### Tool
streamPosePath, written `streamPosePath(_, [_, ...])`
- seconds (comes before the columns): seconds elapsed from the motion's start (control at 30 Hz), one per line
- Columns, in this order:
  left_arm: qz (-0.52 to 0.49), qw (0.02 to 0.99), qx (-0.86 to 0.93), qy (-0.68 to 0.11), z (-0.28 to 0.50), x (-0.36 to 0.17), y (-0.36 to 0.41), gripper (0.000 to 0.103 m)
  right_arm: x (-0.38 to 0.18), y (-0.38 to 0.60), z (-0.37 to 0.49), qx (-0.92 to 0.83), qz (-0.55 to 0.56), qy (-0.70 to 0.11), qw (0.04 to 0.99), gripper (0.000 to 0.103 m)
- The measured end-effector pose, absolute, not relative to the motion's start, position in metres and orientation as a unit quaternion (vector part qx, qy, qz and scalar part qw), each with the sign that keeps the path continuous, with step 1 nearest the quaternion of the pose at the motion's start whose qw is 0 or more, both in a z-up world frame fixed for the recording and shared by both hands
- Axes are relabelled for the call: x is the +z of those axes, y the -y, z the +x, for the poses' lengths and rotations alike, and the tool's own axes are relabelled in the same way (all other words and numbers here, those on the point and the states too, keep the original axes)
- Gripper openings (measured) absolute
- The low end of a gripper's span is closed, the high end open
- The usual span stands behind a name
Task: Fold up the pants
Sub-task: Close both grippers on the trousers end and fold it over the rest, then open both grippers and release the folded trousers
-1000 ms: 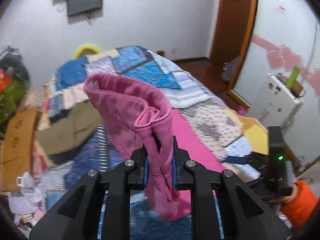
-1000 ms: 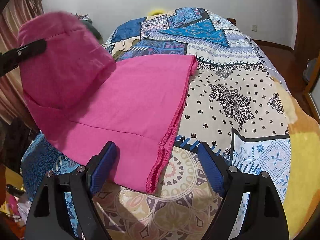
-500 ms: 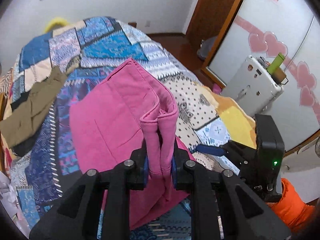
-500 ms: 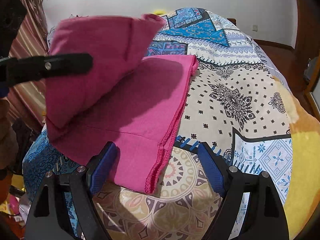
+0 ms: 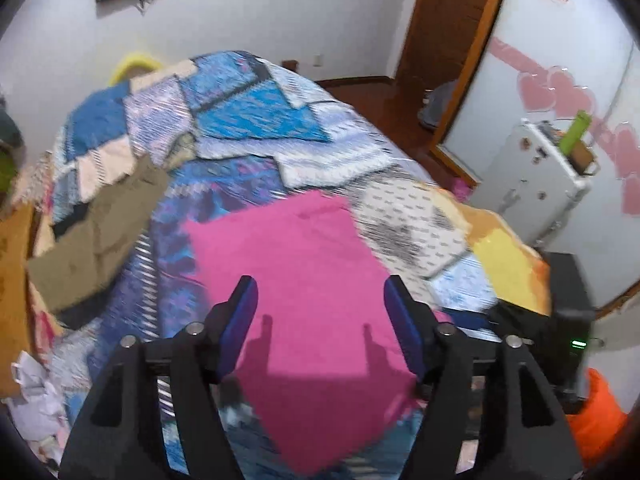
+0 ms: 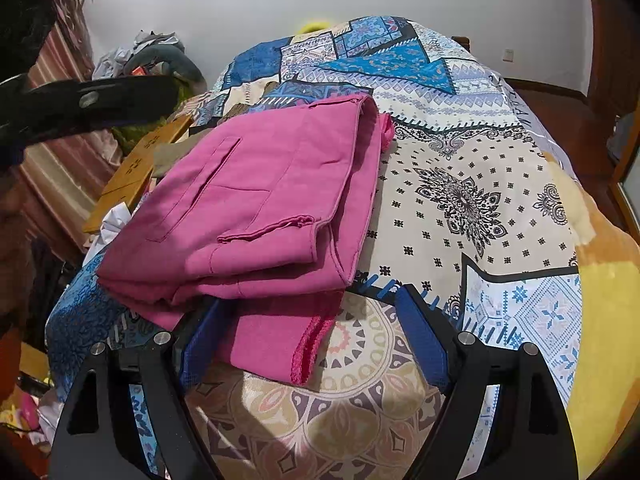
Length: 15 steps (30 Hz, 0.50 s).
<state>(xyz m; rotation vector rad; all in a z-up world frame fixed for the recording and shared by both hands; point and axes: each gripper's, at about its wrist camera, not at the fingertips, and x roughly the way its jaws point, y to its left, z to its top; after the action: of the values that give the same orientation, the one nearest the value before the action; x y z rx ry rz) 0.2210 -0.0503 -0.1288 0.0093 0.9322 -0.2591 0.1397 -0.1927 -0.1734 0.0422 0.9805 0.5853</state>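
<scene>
The pink pants [image 6: 260,208] lie folded over themselves on the patterned bedspread [image 6: 460,184], waist end on top, a hemmed leg end sticking out toward me. They also show in the left wrist view [image 5: 296,280], blurred. My left gripper [image 5: 320,300] is open and empty above the pants; it also shows in the right wrist view [image 6: 88,100] at the upper left. My right gripper [image 6: 312,340] is open and empty, its fingers either side of the leg end near the bed's front edge.
Brown pants [image 5: 96,232] lie on the bed's left side. A wooden board [image 6: 136,168] and clutter sit left of the bed. A white cabinet [image 5: 536,184] and a wooden door [image 5: 440,32] stand at the right. The right gripper's body [image 5: 568,320] shows at the lower right.
My left gripper carried the pants' top end forward, laid it down on the lower half, opened and let go. It has lifted clear. My right gripper stayed put.
</scene>
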Motion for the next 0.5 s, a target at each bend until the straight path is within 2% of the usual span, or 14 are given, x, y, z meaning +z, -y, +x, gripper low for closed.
streamPosePath(0.13, [0.026,0.885,-0.084,-0.457,0.25,-0.139,0.03,0.076,-0.169,0.198,0.137,0.269,0.016,-0.458,0.847,0.081])
streamPosePath(0.33, [0.043,0.87,-0.053,-0.488,0.3,-0.164,0.013,0.076,-0.164,0.208,0.135,0.256,0.01,-0.451,0.855,0.081])
streamPosePath(0.5, [0.062,0.846,-0.034,-0.528,0.337,-0.21,0.01,0.079,-0.166,0.221,0.139,0.231,0.02,-0.456,0.859,0.081])
